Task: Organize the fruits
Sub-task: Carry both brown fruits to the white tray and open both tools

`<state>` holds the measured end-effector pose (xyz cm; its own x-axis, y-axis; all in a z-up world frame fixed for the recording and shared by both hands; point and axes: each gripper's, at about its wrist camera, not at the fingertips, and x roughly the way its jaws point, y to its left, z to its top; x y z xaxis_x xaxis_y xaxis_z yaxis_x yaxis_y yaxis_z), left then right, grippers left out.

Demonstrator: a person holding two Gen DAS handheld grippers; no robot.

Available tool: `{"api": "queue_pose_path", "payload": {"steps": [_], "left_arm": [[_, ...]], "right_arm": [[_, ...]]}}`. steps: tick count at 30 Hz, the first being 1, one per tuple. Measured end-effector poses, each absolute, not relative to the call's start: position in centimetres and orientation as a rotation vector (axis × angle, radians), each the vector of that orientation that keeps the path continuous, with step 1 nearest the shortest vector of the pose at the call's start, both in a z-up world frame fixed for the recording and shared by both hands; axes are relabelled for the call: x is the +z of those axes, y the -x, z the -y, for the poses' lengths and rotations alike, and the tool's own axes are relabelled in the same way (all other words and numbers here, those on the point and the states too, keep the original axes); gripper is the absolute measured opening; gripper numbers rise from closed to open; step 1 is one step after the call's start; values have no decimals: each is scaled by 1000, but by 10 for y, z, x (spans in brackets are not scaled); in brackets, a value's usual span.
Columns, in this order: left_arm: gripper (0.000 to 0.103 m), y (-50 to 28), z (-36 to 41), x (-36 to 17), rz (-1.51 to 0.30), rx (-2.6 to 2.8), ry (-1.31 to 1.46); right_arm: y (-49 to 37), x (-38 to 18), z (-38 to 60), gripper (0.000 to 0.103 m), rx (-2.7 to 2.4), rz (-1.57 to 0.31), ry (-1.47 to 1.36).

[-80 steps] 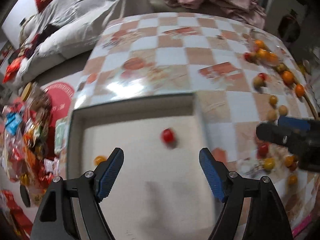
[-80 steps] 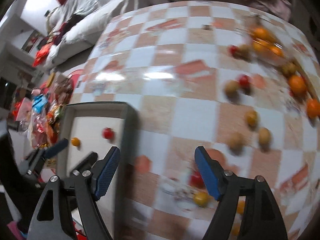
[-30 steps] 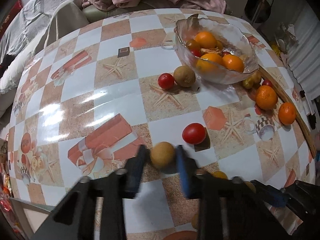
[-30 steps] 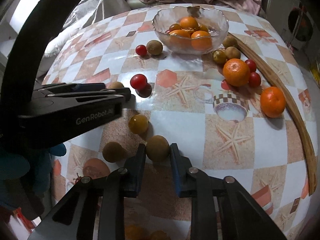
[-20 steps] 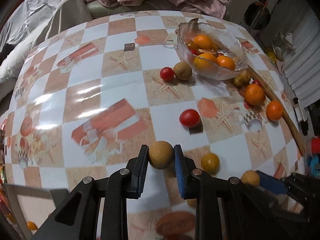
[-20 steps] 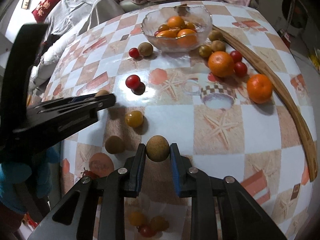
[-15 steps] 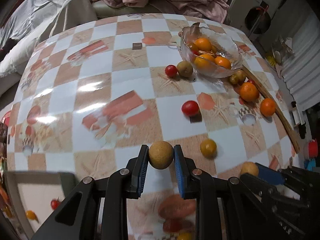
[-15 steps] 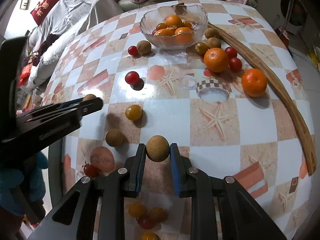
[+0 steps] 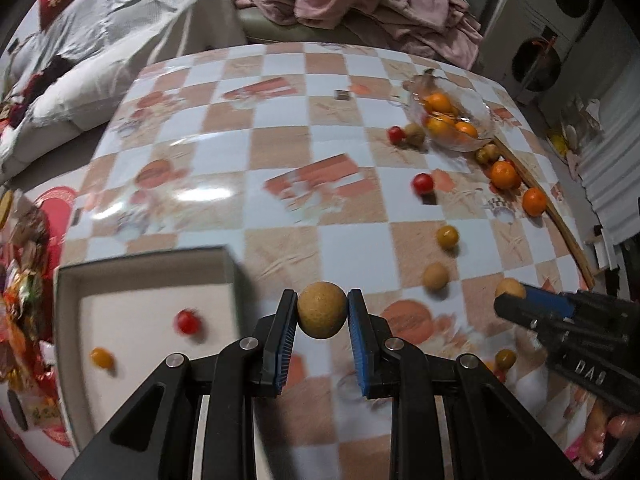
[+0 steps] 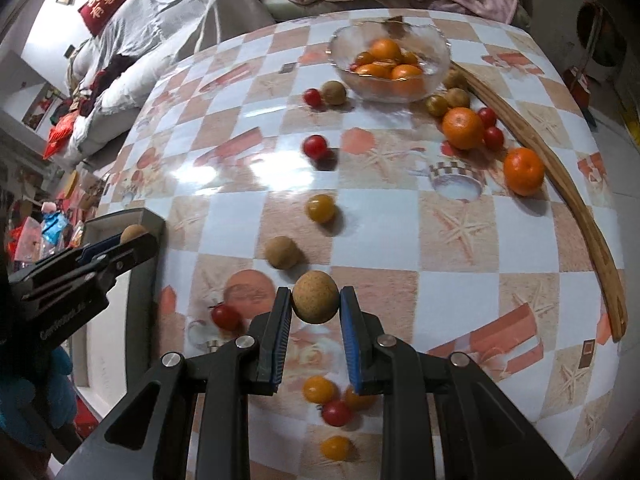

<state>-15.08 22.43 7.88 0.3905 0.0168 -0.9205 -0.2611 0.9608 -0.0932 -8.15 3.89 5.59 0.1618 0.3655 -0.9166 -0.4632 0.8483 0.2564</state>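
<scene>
Left wrist view: left gripper clamps a brown round fruit above the checkered table, the white box at nine o'clock. Right gripper pinches another tan fruit, glass bowl at twelve o'clock.

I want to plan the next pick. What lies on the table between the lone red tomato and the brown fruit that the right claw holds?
In the right wrist view, between the red tomato and the held fruit lie a yellow tomato and a loose brown fruit.
</scene>
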Motion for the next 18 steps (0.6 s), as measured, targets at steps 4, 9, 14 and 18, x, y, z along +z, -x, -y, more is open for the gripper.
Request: {"api": "queue_pose_path", "payload": {"steps": [4,9,14,18], "left_arm": [[27,175,-243,82,-1158,229,255],[27,206,-272,84,-1157,311,301],[27,236,-300,83,-1151,387,341],[27,256,-321,80,-1149,447,371]], "right_arm": [[90,62,-59,27,638,-1273,119],[102,68,-90,27,702,-1268,158],[115,71,-125,27,772,-1265,198],[126,71,-155,27,829,-1268,231]]}}
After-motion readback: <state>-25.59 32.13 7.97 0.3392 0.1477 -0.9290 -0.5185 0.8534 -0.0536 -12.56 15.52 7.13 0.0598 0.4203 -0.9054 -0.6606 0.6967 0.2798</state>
